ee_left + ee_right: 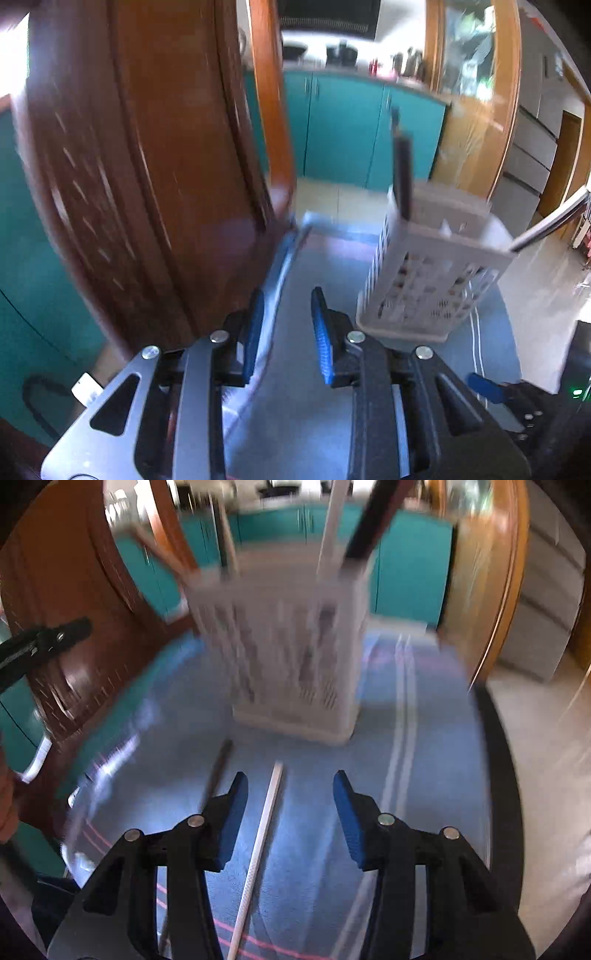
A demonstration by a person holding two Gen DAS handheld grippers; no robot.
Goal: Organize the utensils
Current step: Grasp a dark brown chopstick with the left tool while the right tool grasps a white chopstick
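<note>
A white perforated utensil holder (428,273) stands on the blue tablecloth (306,369); it also shows in the right wrist view (291,653). A dark utensil (402,173) and a metal-handled one (550,221) stick out of it; in the right wrist view a white one (334,531) and a dark one (373,520) stick out. A white chopstick (260,845) and a dark one (218,771) lie on the cloth. My left gripper (288,317) is open and empty, left of the holder. My right gripper (290,797) is open above the white chopstick.
A brown wooden chair back (155,166) rises close on the left (62,590). Teal cabinets (343,125) lie behind the table. The left gripper's tip shows in the right wrist view (55,635). The table edge runs on the right (506,775). Both views are motion-blurred.
</note>
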